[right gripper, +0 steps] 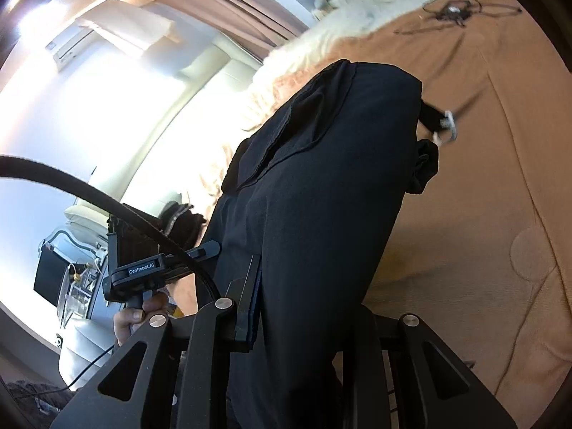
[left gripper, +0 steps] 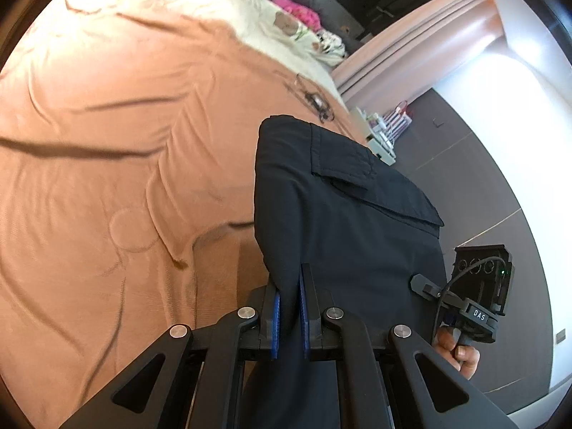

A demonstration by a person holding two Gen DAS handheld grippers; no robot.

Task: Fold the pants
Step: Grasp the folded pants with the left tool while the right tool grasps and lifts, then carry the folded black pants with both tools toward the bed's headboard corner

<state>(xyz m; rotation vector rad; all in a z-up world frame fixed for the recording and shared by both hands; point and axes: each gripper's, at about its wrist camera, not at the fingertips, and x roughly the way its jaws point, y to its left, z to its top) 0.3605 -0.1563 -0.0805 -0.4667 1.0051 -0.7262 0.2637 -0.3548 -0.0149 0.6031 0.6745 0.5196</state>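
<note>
Dark navy pants (left gripper: 343,214) with flap pockets hang in the air above an orange bedspread (left gripper: 107,143). My left gripper (left gripper: 290,307) is shut on an edge of the pants, blue pads pinching the cloth. The right gripper (left gripper: 479,307) shows at the far side of the pants in the left wrist view. In the right wrist view the pants (right gripper: 321,186) drape over my right gripper (right gripper: 286,304), which is shut on the cloth; its right finger is hidden under the fabric. A strap with a white ring (right gripper: 447,125) dangles from the pants. The left gripper (right gripper: 168,268) shows at the left.
The bed (right gripper: 500,196) has a cream blanket (left gripper: 271,21) and soft toys at its head. A tangled cable (left gripper: 314,100) lies on the bedspread. Grey floor (left gripper: 482,186), a small white stand and pink curtains are beside the bed.
</note>
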